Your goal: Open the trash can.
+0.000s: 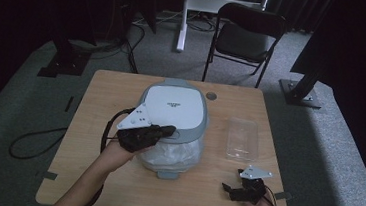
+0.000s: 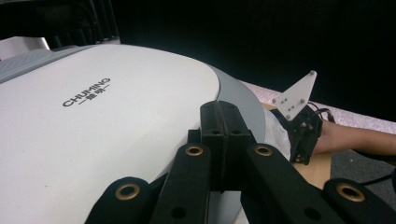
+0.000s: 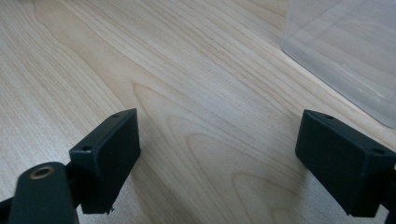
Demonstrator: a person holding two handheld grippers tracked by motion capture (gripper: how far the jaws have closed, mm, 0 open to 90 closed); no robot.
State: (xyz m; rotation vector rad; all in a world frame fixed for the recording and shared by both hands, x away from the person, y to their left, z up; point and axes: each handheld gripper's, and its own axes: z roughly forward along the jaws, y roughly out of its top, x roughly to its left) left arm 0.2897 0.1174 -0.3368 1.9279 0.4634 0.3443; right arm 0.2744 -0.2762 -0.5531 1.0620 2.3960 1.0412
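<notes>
A storage box with a white and grey lid stands mid-table; its clear body holds something white. The lid bears dark lettering. My left gripper lies at the lid's front left edge, and its jaws are pressed together, shut, with nothing between them. My right gripper rests low near the table's front right edge. Its jaws stand wide open over bare wood. From the left gripper view, the right gripper appears beyond the lid with its grey plate up.
A clear plastic tray lies on the wooden table right of the box, its corner just ahead of the right jaws. A black folding chair stands behind the table. A cable loops on the floor at left.
</notes>
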